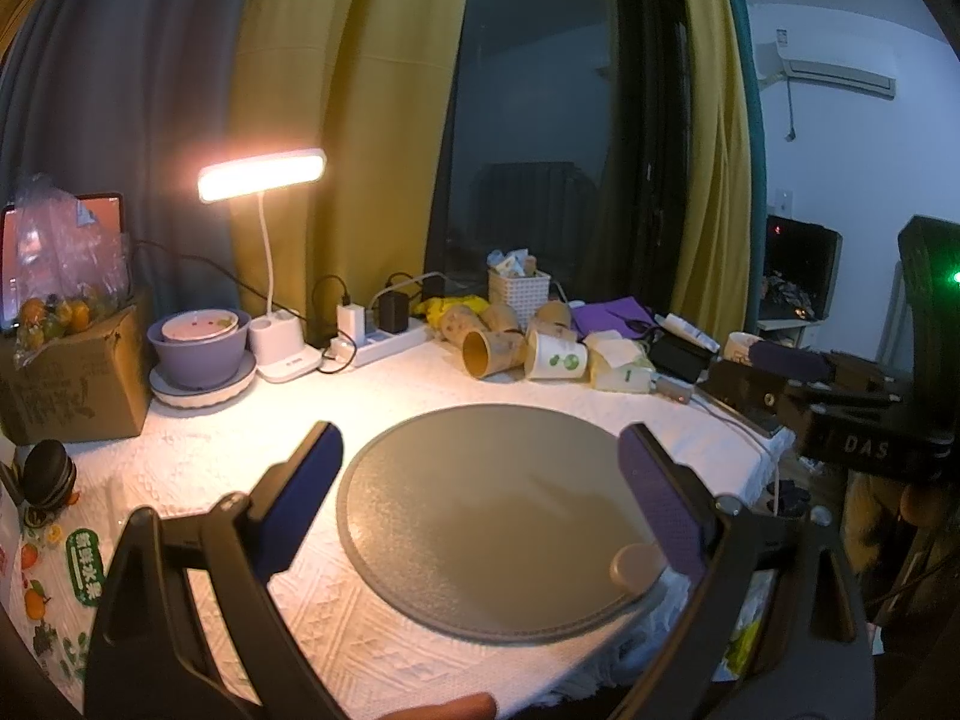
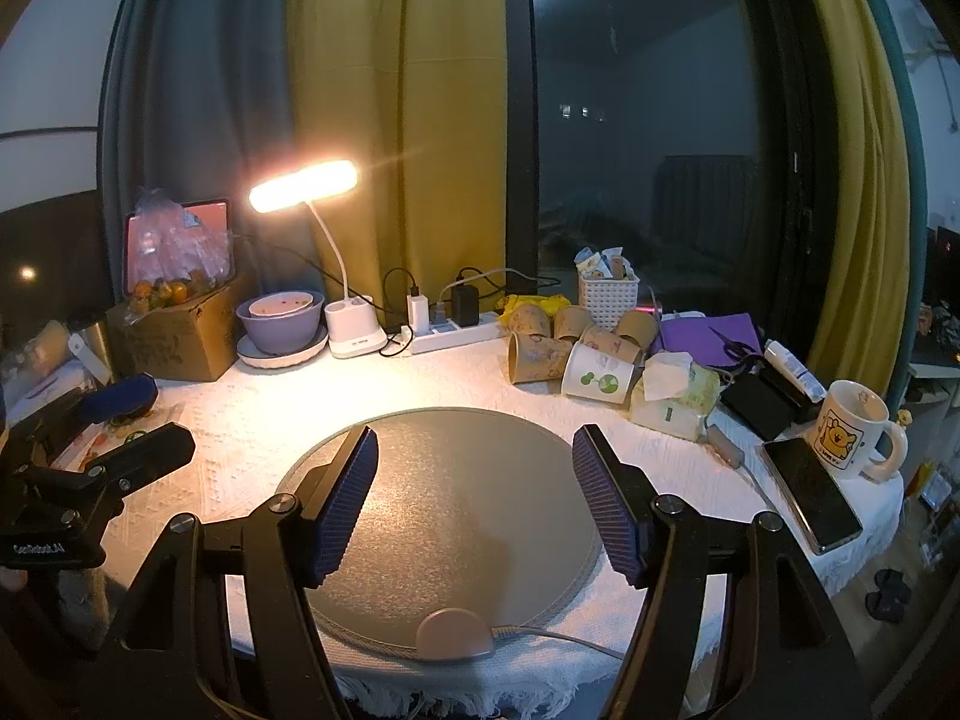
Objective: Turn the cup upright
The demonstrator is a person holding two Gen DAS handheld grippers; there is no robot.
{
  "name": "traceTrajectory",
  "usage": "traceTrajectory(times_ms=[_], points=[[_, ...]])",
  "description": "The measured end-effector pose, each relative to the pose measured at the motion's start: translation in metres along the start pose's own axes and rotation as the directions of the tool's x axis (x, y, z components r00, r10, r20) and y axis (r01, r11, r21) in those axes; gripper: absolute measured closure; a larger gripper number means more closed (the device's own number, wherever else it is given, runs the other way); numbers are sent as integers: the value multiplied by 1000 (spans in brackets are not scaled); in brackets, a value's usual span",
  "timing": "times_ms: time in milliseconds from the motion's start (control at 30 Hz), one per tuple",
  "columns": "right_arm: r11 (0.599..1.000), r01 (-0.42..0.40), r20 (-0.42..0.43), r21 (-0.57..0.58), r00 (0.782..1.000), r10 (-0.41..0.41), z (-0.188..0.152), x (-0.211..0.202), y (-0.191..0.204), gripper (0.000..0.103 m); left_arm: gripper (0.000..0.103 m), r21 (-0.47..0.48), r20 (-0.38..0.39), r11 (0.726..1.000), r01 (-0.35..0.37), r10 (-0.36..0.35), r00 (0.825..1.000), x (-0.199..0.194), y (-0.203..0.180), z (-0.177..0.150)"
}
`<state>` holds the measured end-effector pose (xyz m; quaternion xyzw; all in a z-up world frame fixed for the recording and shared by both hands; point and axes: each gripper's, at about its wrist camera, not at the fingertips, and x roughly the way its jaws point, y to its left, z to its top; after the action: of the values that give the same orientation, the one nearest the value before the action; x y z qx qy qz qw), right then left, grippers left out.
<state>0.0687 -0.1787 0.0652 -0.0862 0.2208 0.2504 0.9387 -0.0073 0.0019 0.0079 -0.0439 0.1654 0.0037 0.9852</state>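
Beyond the mat (image 2: 444,480) | white cup (image 2: 597,381) on its side, well past both spread, empty claws

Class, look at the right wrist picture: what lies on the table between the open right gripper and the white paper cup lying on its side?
Only the round grey mat and a strip of white tablecloth separate the right gripper from the white paper cup. The right wrist view shows this.

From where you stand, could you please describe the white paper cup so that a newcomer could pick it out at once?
Start at the round grey mat in the middle of the table and look past its far right edge to the heap of paper cups in front of the white basket. The white paper cup lies on its side at the heap's near edge; alone among brown cups, it is white with green round prints.
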Motion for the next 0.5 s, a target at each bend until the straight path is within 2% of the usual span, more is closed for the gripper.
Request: traceTrajectory(times_ms=[267, 500], points=[[1000, -1, 1, -1, 1000, 1, 0, 0, 1, 32, 9, -2, 4, 1000, 7, -7, 1000, -1, -3, -3], [1000, -2, 3, -2, 1000, 2, -1, 0, -1, 32, 9, -41, 8, 999, 14, -14, 1000, -3, 3, -4]])
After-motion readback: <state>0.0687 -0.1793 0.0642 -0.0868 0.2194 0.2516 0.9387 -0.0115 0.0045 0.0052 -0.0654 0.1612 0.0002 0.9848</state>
